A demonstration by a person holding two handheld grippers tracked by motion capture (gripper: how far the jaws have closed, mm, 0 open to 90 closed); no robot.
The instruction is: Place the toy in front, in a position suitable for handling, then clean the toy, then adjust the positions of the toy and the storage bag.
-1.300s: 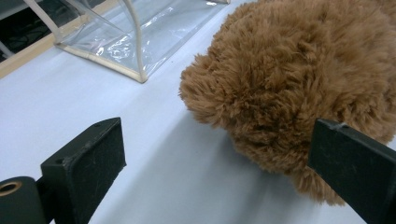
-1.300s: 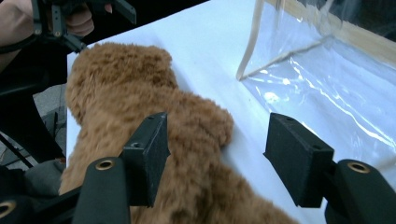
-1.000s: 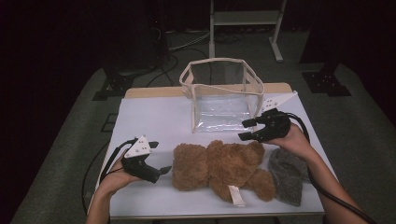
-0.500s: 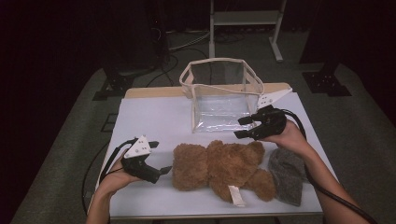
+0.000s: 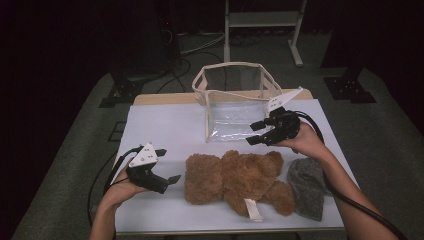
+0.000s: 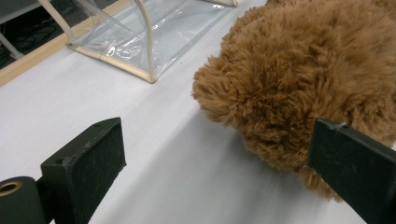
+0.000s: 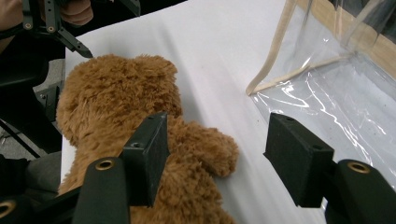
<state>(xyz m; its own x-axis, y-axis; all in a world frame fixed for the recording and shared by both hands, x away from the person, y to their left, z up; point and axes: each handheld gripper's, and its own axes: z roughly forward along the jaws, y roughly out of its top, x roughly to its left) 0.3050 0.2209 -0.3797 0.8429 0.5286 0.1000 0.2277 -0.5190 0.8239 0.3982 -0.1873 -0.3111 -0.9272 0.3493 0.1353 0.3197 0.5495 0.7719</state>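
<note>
Right gripper (image 5: 261,132) drifted left toward the clear bag (image 5: 235,107), jaws half-open, empty. Left gripper (image 5: 167,166) parked, jaws wide, empty, beside the teddy bear (image 5: 235,181) lying on the table (image 5: 165,125). No grab yet.

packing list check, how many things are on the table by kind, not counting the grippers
brown teddy bear: 1
clear plastic bag with cream trim: 1
grey knitted hat: 1
total: 3
</note>
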